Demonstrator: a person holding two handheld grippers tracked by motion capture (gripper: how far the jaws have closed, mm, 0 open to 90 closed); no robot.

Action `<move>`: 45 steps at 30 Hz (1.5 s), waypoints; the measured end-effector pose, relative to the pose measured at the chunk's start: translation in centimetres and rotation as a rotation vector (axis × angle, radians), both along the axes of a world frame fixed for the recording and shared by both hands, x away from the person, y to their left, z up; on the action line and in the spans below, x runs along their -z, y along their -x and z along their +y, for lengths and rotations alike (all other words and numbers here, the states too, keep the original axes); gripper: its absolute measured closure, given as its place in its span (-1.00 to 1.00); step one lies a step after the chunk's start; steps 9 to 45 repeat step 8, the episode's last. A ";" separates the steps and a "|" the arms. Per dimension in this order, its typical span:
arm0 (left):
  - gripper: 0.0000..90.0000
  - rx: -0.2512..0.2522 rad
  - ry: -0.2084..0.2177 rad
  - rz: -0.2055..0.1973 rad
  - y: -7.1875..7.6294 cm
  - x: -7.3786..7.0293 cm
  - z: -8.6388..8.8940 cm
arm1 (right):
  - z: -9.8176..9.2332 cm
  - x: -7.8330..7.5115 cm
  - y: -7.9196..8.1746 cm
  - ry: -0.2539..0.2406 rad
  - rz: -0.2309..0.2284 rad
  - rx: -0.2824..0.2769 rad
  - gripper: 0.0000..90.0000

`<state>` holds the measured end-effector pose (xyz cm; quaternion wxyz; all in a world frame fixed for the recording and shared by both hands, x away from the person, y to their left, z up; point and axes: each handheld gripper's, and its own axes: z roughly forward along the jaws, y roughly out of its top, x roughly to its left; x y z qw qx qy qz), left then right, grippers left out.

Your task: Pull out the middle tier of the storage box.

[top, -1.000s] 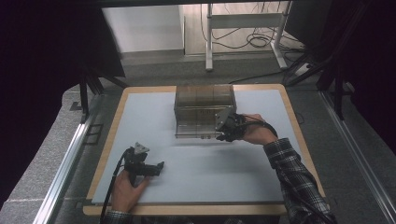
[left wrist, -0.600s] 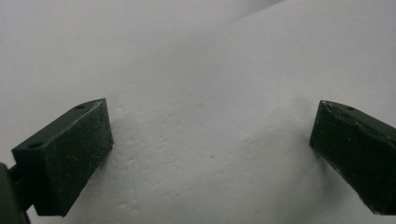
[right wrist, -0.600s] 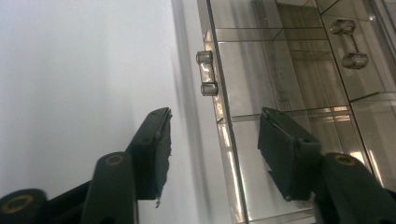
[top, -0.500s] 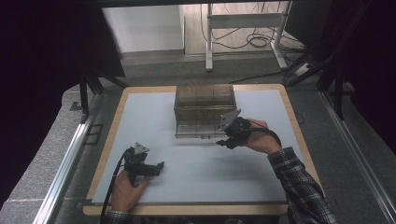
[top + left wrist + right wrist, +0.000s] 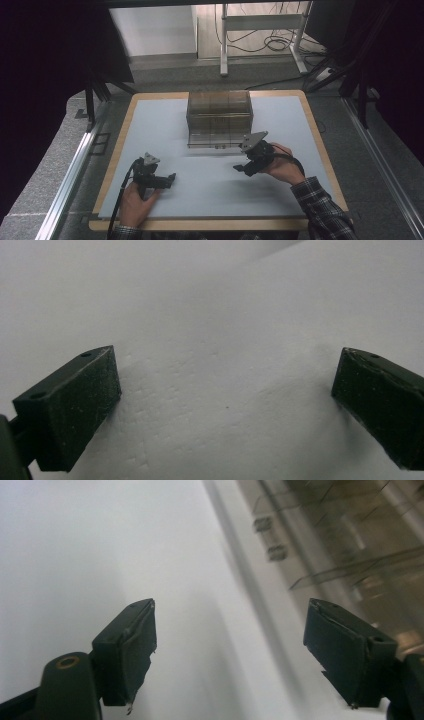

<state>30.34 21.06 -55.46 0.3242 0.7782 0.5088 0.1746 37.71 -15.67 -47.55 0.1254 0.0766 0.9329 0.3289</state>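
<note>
— Two hand-held grippers over one worktop, and one clear plastic box standing at the far middle of it. Long side runs left to right across the table.

— Which one is nearer the box?

— Right hand-held gripper, plainly. It sits just off the box's near right corner, jaws aimed left and low across the sheet; the box lies up and slightly left of it in the high view. In the right gripper view the box's front wall runs past the far jaw.

— Jaws?

— Wide, nothing between them; they have just been opening. Left hand-held gripper is also wide and empty, pads low over bare sheet, well apart from the box at the near left.
</note>
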 end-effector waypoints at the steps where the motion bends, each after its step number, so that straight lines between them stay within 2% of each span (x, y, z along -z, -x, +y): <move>1: -1.00 0.000 0.000 0.000 0.0 0.0 0.0 | -0.1 0.3 0.2 0.000 0.012 0.011 -0.57; 8: -1.00 0.007 -0.008 0.000 0.0 0.0 0.1 | -0.8 2.0 1.2 -0.006 0.055 0.062 -0.61; 45: -1.00 0.007 -0.008 0.000 0.0 0.0 0.1 | -0.8 2.0 1.2 -0.006 0.055 0.062 -0.61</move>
